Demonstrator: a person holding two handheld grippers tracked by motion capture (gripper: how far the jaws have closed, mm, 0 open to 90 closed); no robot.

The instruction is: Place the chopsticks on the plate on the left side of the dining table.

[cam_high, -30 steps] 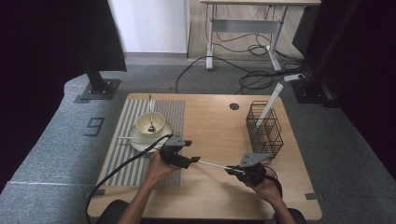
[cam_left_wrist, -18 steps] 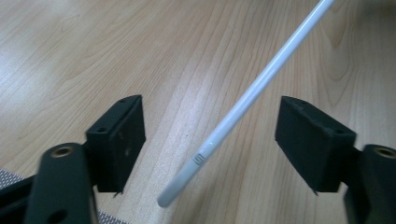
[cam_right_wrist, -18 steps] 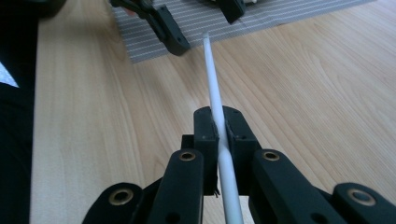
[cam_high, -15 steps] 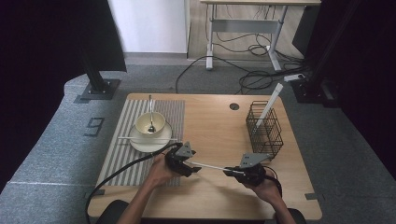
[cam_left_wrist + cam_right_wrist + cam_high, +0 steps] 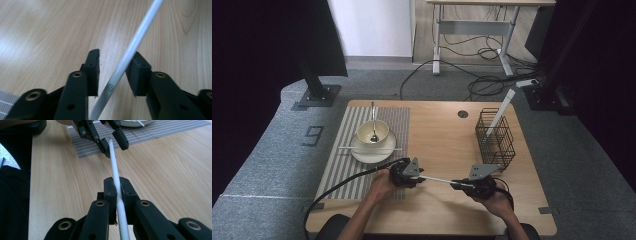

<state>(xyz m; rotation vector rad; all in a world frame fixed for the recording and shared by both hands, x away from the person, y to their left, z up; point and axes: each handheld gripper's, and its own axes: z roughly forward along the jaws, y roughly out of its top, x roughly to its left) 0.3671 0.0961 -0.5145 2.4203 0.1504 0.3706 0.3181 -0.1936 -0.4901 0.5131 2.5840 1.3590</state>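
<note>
One white chopstick (image 5: 438, 179) spans low over bare table (image 5: 442, 135), clamped in the right hand-held gripper (image 5: 460, 184); the left hand-held gripper (image 5: 421, 178), jaws just closing, straddles its tip, one pad touching. The placemat (image 5: 398, 120) edge lies beside.

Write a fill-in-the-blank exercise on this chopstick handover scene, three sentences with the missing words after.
1. The right gripper is shut on a white ____.
2. The left gripper, whose jaws have just been closing, has the chopstick between its jaws, with a gap still showing beside one ____.
3. In the high view, the bowl sits on a ____ on the striped mat.

Missing words: chopstick; pad; plate
</note>
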